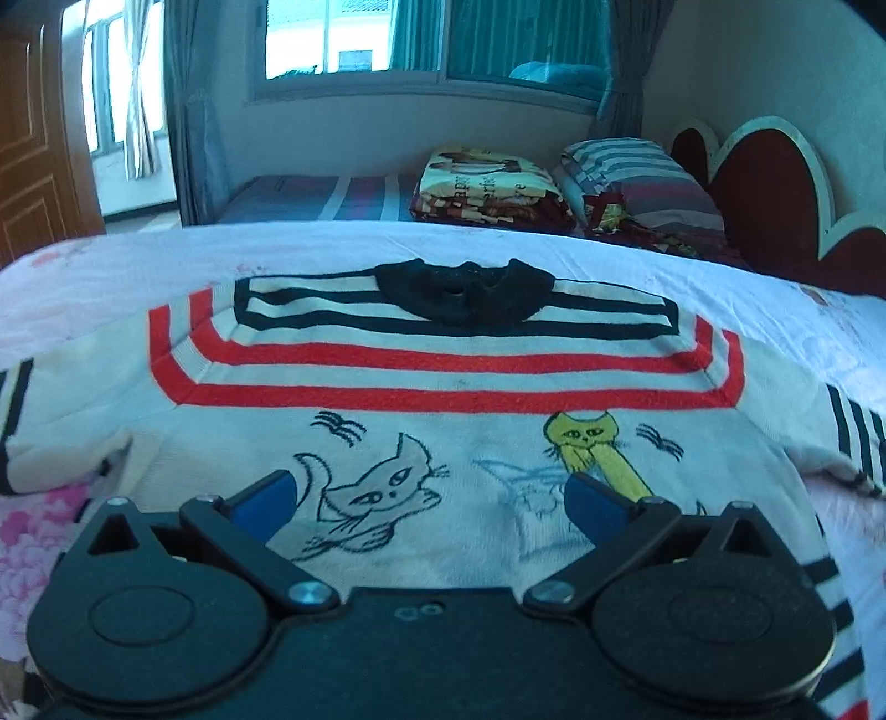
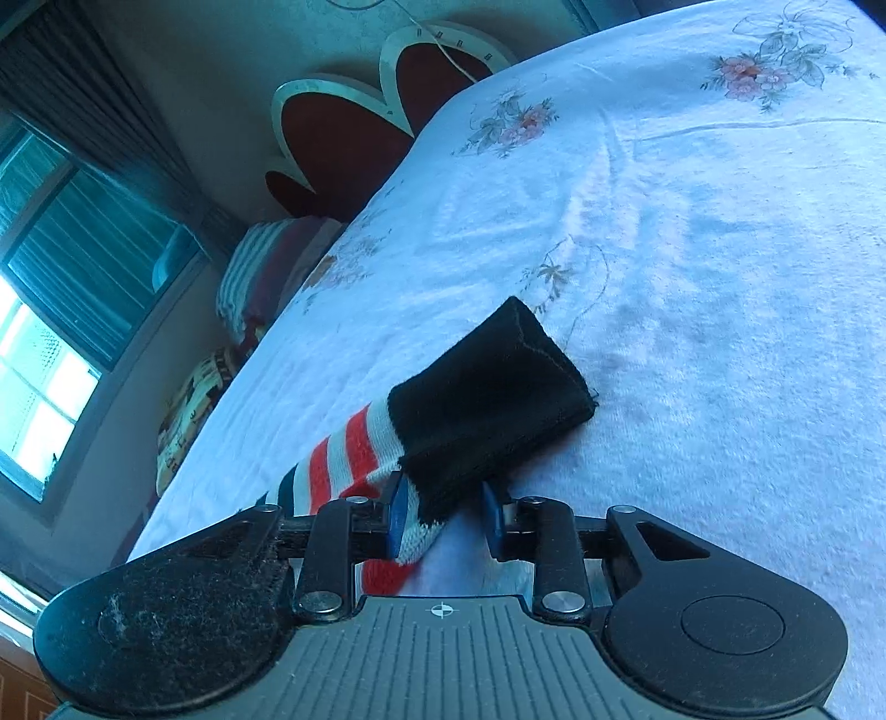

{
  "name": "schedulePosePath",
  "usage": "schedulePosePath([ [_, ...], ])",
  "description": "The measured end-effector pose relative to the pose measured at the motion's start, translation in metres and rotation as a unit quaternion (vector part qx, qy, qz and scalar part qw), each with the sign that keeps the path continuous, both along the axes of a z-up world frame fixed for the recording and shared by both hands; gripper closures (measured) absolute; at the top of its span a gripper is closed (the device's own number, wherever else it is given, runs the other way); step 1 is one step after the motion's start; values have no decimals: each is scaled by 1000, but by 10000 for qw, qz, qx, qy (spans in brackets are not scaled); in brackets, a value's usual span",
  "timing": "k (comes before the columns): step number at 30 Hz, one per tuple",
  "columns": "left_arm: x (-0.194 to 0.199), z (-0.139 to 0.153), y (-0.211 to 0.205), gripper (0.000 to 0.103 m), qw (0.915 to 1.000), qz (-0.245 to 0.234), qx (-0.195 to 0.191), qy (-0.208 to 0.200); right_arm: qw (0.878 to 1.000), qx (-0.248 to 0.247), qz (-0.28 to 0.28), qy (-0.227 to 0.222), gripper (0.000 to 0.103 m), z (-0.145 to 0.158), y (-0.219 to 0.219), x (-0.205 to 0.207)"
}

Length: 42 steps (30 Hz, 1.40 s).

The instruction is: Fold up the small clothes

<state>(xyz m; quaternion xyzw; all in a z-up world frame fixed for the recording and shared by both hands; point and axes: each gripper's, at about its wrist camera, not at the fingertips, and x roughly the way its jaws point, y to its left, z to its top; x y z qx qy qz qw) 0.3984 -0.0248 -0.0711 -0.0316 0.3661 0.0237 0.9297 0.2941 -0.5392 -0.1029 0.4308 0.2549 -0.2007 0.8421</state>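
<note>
A small white knit sweater [image 1: 443, 443] lies flat on the bed, front up. It has red and navy stripes, a black collar [image 1: 462, 296] and cat drawings. My left gripper [image 1: 432, 493] hovers over its lower chest, blue pads wide apart with nothing between them. In the right wrist view, one striped sleeve [image 2: 343, 471] with a black cuff [image 2: 487, 387] lies on the sheet. My right gripper [image 2: 443, 493] is rolled on its side with its jaws narrowed around the sleeve. The sleeve rests against the left pad [image 2: 397, 515]. Bare sheet shows between it and the right pad [image 2: 493, 515].
The bed carries a white floral sheet [image 2: 692, 221]. A folded patterned blanket [image 1: 487, 183] and a striped pillow [image 1: 637, 177] lie beyond it by the red scalloped headboard [image 1: 775, 183]. A curtained window [image 1: 354, 39] and a wooden door [image 1: 33, 144] stand behind.
</note>
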Motion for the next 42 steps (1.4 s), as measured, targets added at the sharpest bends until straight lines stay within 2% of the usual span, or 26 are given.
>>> schedulePosePath([
  [3,13,0,3,1,9997,83,65,206,9999,-71,53,69,74,1,-1,8],
  [4,18,-1,4,1,9993,95,137,335,9996,-220,102,138,94,3,-1,11],
  [5,23,-3,7,1,9985,116,198,494,9991,-334,170,209,97,3,0,15],
  [7,28,-7,16,1,9970,70,130,761,9984,-481,174,258,97,6,2,20],
  [10,20,-6,30,1,9970,226,317,670,9930,-1065,455,245,97,22,26,34],
  [12,15,-7,39,3,9959,307,475,705,9846,-1510,884,71,97,38,56,48],
  [13,13,-7,45,4,9961,271,398,745,9790,-1709,1114,-9,97,46,72,55],
  [15,7,-3,58,24,9972,182,137,717,9670,-1965,1611,-163,97,58,110,69],
  [16,5,-1,64,27,9974,195,82,685,9609,-2039,1859,-238,97,63,130,75],
  [17,4,2,70,27,9977,223,62,639,9538,-2113,2111,-332,97,67,152,80],
  [21,-1,15,97,12,9984,393,-27,408,9196,-2262,3164,-558,97,70,242,98],
  [23,1,17,109,12,9986,362,-140,364,8979,-2349,3678,-571,97,65,289,101],
  [25,4,16,118,21,9984,265,-250,429,8795,-2395,4078,-533,97,58,328,105],
  [26,5,15,121,24,9984,227,-275,430,8714,-2398,4252,-484,97,52,346,107],
  [29,2,15,128,24,9988,217,-228,364,8533,-2411,4611,-340,96,33,389,109],
  [30,2,14,131,26,9987,216,-273,372,8473,-2422,4720,-245,96,25,400,109],
  [31,1,13,135,27,9984,217,-347,392,8431,-2456,4783,-70,77,16,411,110],
  [32,1,12,138,29,9981,184,-429,410,8395,-2476,4834,-149,57,15,418,107],
  [33,3,11,139,29,9977,131,-503,427,8386,-2469,4848,-290,53,17,419,100],
  [35,7,10,138,30,9964,-16,-741,413,8472,-2519,4640,-594,53,25,409,87],
  [37,15,11,127,30,9928,-286,-1106,356,8644,-2517,4307,-636,54,31,391,78],
  [38,21,10,117,32,9891,-465,-1352,363,8777,-2415,4091,-635,54,32,380,74],
  [40,36,4,94,45,9775,-835,-1880,465,8996,-2183,3736,-583,54,33,352,69],
  [41,42,-3,83,56,9710,-1011,-2094,551,9083,-2138,3553,-555,54,35,343,66],
  [42,50,-9,70,60,9658,-1132,-2233,675,9161,-2083,3383,-549,54,36,332,62],
])
